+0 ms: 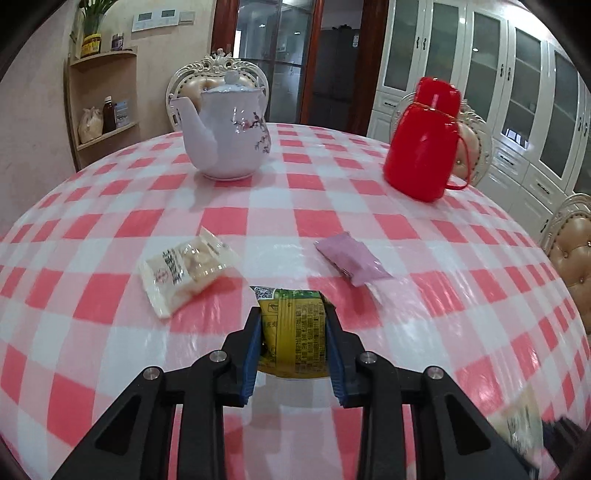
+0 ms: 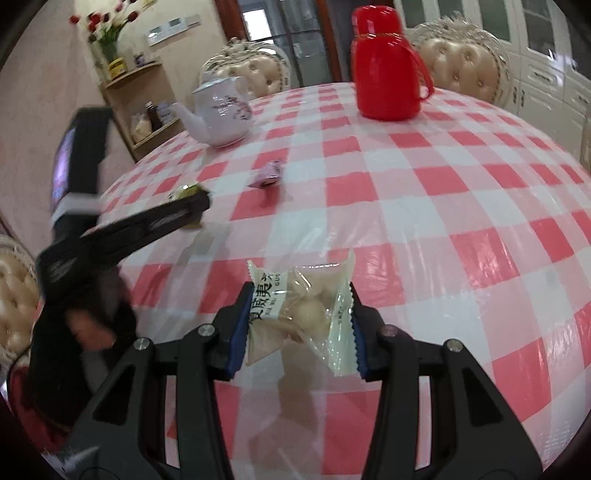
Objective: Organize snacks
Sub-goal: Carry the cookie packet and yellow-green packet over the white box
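- Four snack packets: one yellow-green packet (image 1: 295,328), one purple packet (image 1: 351,260), and two clear nut packets (image 1: 184,271) (image 2: 299,314).
- One white teapot (image 1: 229,136).
- One red thermos (image 1: 424,144).
- Two grippers: left gripper (image 1: 293,325), right gripper (image 2: 299,317).

Place: a home dining room is showing in both views.
Bench: a pink-and-white checked cloth (image 1: 295,221) is covering it under a glossy clear sheet.
Tableware: a white flowered teapot (image 1: 227,136) and a red thermos jug (image 1: 424,144) are standing on it.
Seating: ornate carved chairs (image 2: 461,62) with tufted tan backs are ringing it.
Storage: white glass-door cabinets (image 1: 517,92) are lining one wall.
Corner: a wooden shelf (image 1: 103,99) is holding jars and a vase of flowers (image 2: 107,33).
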Available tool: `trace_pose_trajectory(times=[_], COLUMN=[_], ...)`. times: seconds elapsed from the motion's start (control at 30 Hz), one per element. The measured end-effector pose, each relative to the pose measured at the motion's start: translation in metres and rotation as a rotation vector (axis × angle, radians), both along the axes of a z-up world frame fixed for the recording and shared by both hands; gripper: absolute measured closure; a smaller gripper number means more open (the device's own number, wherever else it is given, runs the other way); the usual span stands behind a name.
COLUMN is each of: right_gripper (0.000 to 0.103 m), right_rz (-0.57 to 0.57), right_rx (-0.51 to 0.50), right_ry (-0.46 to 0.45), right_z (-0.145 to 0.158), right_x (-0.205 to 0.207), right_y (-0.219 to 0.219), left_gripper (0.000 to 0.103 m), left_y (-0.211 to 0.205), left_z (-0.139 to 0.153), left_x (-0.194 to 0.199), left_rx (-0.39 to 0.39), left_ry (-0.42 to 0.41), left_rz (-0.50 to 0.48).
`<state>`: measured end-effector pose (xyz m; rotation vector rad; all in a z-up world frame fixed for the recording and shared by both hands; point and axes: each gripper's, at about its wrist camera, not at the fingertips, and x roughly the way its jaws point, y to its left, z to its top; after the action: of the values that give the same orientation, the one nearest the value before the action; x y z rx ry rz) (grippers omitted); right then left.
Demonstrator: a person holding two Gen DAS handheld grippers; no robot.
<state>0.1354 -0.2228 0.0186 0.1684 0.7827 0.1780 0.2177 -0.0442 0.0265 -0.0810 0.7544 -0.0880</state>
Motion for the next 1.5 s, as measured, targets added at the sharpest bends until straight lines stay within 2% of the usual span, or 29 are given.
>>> trace_pose_trajectory(times=[0.2,0.33,0.57,1.13,1.5], right_gripper=[0.054,0.054,0.054,0.054,0.054], right_rz=[-0.060,-0.051,-0.034,0.150,0.238], right_rx=[0.041,0.024,0.032,-0.021,-0.039], right_ry=[-0.005,-0.016,-0.013,-0.035,-0.057], right_z=[0.002,0.004,0.004,0.002,0.002], right_x=[0.001,-0.001,-0.007,-0.078,-0.110], right_y=[-0.021,-0.015,-0.004,0.079,0.117], left_gripper=[0.070,0.070,0.070,0.070,0.070], left_y=[-0.008,-0.001,0.018,0.062,0.109], left_z=[0.002,0.000,0.006,0.016,0.016], left_x=[-0.050,-0.083,-0.130,-0.195,-0.237], left_rx=[0.017,0.007,0.004,-0.059,-0.091], left_ry=[-0.009,0.006,-0.027,-0.079,-0.082], left_rz=[-0.013,-0.015,-0.003,0.023,0.115])
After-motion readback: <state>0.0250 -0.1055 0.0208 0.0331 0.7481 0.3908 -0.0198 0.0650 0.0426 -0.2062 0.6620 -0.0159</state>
